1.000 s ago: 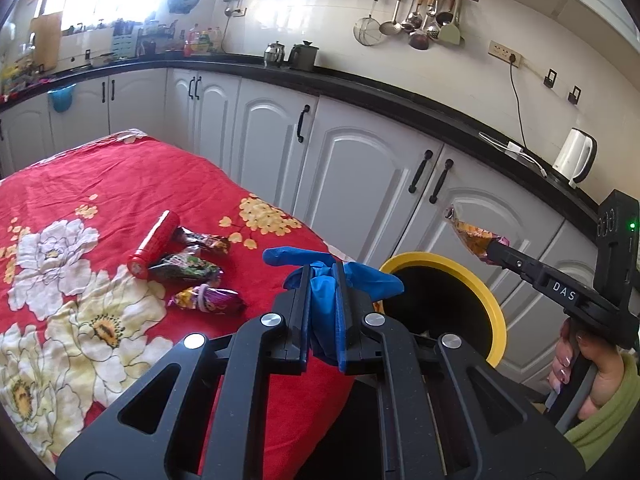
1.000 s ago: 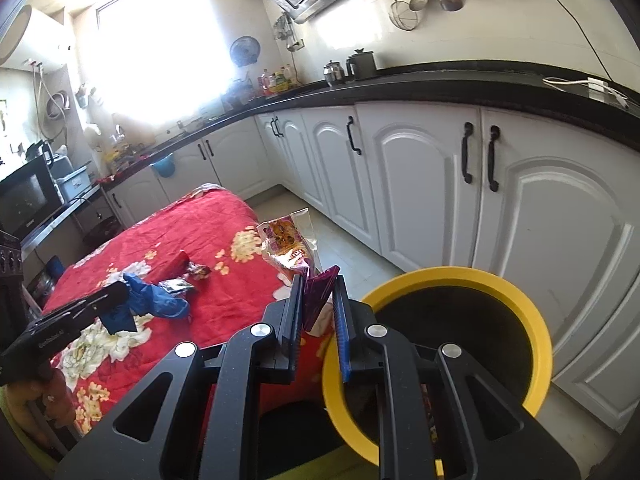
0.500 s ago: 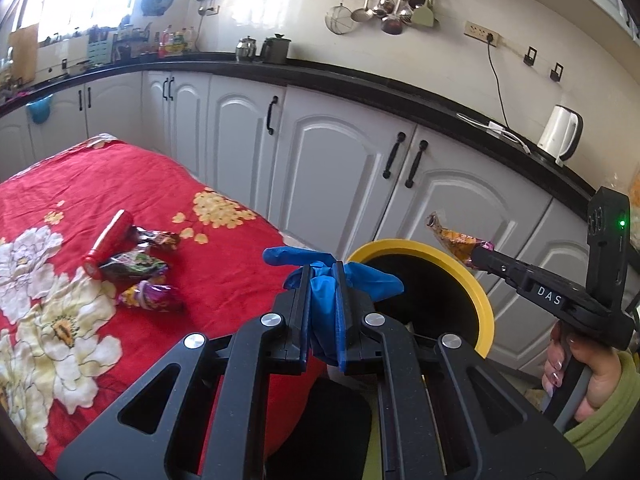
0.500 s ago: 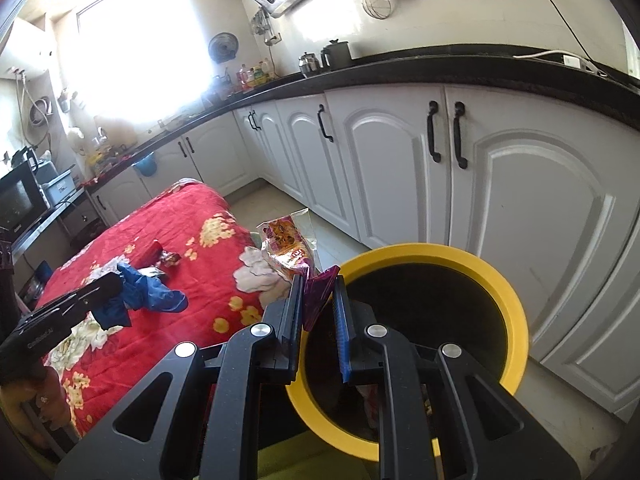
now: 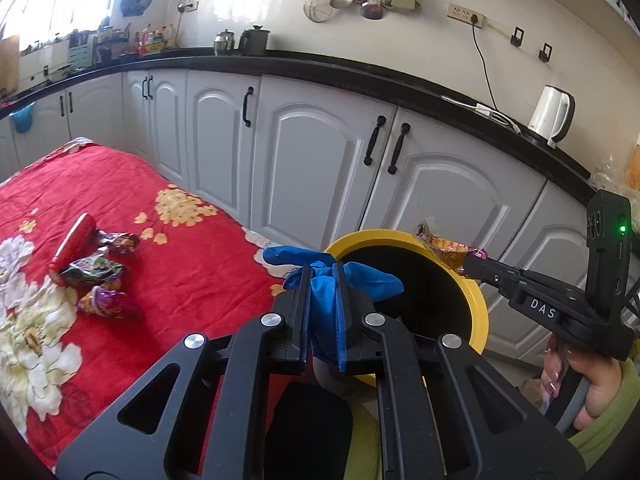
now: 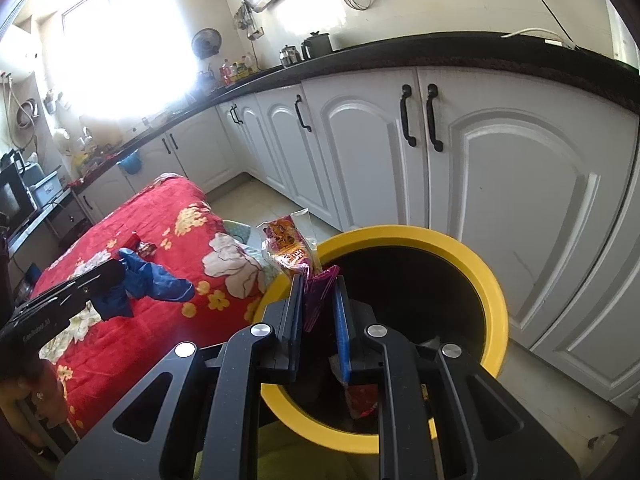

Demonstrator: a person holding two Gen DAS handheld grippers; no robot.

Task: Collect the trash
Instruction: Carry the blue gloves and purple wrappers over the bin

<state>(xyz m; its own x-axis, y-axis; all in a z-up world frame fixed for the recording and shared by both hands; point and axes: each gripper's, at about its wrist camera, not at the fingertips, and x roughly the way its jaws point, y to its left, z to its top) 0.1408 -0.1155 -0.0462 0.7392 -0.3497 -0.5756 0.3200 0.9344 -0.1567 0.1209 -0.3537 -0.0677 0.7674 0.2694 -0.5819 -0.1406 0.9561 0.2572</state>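
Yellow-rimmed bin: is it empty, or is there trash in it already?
Not empty. The right wrist view shows red wrappers lying at the bottom of the bin; how full it is cannot be told, since the inside is dark.

One yellow-rimmed bin (image 5: 478, 312), one blue glove (image 5: 324, 300), three crumpled wrappers (image 5: 94, 272) and one red tube (image 5: 74, 242) on the table.

Blue glove (image 5: 325, 298): crumpled, clamped in the left claw (image 5: 323, 280), beside the bin (image 5: 478, 312) rim. Snack wrapper (image 6: 294, 252): orange-purple, pinched upright in the right claw (image 6: 318, 292), over the yellow-rimmed black bin. Three foil wrappers (image 5: 96, 272) and a red tube (image 5: 74, 242): on the table, left of the left claw.
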